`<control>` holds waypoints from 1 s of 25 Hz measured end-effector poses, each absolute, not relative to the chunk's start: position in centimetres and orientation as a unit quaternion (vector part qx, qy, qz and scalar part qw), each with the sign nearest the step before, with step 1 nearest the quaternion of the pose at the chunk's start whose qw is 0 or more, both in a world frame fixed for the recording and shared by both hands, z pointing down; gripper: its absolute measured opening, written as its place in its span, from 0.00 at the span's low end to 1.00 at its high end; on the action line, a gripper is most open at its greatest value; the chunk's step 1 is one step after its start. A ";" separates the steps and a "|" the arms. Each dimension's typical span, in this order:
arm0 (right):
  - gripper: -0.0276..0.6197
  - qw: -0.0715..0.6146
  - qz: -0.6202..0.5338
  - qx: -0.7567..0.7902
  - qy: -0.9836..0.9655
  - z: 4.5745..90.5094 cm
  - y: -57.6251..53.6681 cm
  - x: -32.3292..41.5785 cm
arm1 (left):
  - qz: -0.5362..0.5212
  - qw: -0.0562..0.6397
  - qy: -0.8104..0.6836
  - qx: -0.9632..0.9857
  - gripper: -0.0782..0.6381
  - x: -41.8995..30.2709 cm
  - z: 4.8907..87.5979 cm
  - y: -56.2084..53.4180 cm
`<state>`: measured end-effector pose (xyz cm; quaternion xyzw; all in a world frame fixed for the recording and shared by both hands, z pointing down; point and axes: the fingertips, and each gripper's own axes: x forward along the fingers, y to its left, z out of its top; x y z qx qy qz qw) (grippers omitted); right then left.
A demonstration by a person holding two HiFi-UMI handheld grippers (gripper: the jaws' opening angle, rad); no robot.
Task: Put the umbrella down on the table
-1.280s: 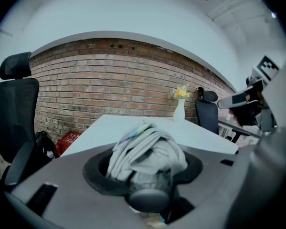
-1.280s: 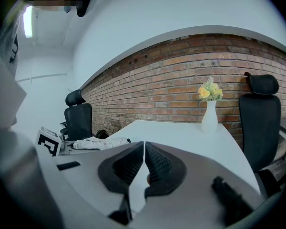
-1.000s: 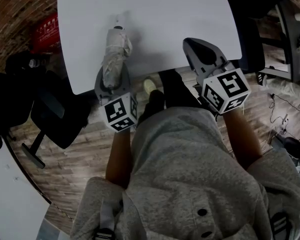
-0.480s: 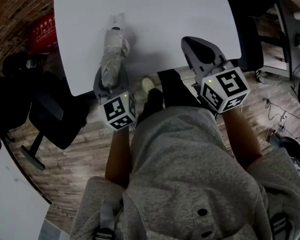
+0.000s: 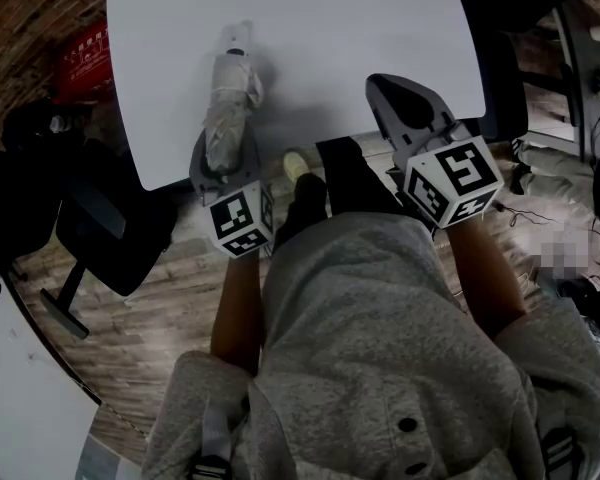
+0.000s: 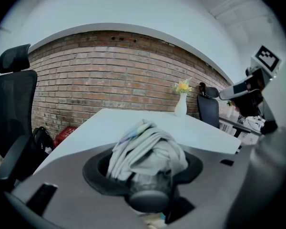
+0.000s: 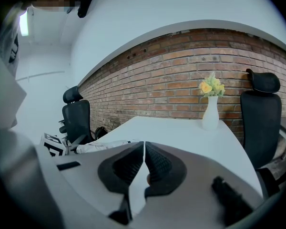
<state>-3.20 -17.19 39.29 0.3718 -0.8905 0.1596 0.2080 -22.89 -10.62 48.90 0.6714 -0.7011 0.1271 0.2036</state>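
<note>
**Folded grey fabric umbrella [image 5: 230, 98] gripped by the left gripper [image 5: 225, 156] over the white surface [image 5: 320, 28].**
The jaws clasped the umbrella's handle end; its length extended across the surface's near-left part, tip pointing away. The right gripper [image 7: 144, 146] hovered at the near edge, jaws closed together, empty.

The person's two bare forearms reach forward side by side, the left forearm [image 5: 235, 308] and the right forearm [image 5: 485, 278], each hand carrying its tongs tipped gently downward over the near edge of the bench [image 5: 310, 28]. The left tongs [image 5: 223, 146] are clamped round the handle end of the folded umbrella [image 5: 230, 98], one jaw on each side. The right tongs [image 5: 383, 88] hang alongside with jaws pressed together and nothing between them.
</note>
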 end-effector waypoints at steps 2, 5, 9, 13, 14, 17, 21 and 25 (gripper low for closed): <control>0.09 0.210 0.161 0.371 -0.890 39.4 -17.2 -3.3 | 0.130 0.205 -0.699 0.673 0.45 -22.9 49.3 -10.6; 0.09 0.212 0.160 0.368 -0.891 39.6 -17.1 -3.2 | 0.135 0.212 -0.694 0.675 0.45 -22.7 50.3 -10.2; 0.09 0.213 0.160 0.363 -0.893 39.9 -16.9 -3.4 | 0.144 0.218 -0.690 0.675 0.45 -22.6 51.4 -9.8; 0.09 0.216 0.161 0.360 -0.893 40.1 -16.7 -3.4 | 0.148 0.224 -0.688 0.674 0.46 -22.6 52.4 -9.5; 0.09 0.217 0.161 0.360 -0.893 40.1 -16.7 -3.4 | 0.151 0.224 -0.688 0.674 0.46 -22.5 52.6 -9.4; 0.09 0.218 0.161 0.360 -0.893 40.2 -16.7 -3.3 | 0.159 0.224 -0.687 0.672 0.47 -22.4 53.2 -9.4; 0.09 0.220 0.161 0.360 -0.892 40.4 -17.0 -3.2 | 0.167 0.228 -0.686 0.671 0.47 -22.4 54.2 -9.4; 0.09 0.222 0.161 0.360 -0.892 40.6 -16.9 -3.0 | 0.172 0.220 -0.686 0.672 0.47 -22.3 54.3 -9.5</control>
